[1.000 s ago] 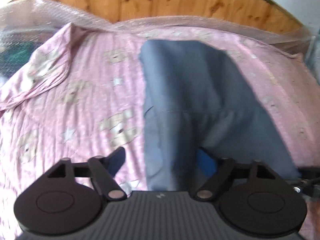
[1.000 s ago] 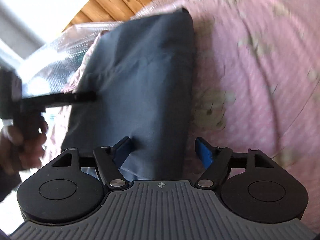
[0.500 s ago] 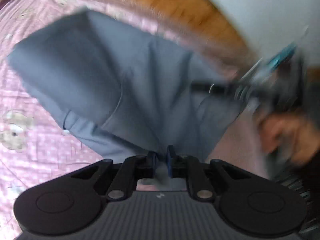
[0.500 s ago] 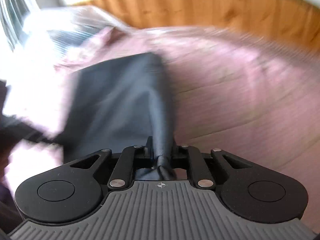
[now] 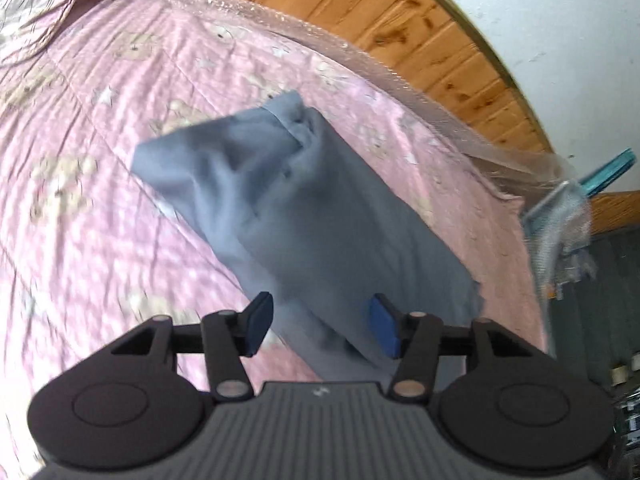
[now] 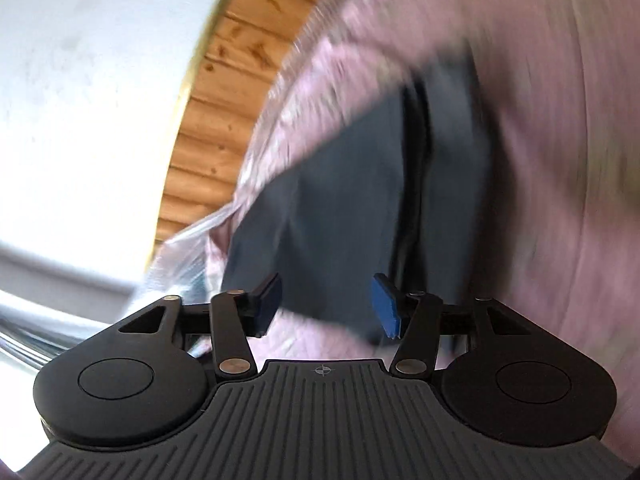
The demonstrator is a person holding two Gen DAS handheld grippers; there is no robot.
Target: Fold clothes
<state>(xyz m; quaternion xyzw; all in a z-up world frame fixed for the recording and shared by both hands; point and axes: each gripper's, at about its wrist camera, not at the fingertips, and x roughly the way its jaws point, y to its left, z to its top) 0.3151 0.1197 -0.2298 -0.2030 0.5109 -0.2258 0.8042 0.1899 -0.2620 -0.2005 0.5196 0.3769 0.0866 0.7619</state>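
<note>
Lying on the pink printed bedspread [image 5: 100,208] of the bed, the grey garment [image 5: 304,216] is showing as a doubled-over, roughly oblong bundle, with one bunched, seamed end pointing toward the wooden headboard [image 5: 400,28]. Both tools are hovering over its near end: the left gripper [image 5: 322,326] is holding its fingers spread with nothing between them, and the right gripper [image 6: 326,304] is doing the same. The cloth is looking thin, soft and light, so it is likely sagging and sliding wherever it is lifted by one point. Taking it at two corners of a hemmed or folded edge, where layers are stacked, looks the safer hold. The right view is blurring too much to read the layers exactly.
</note>
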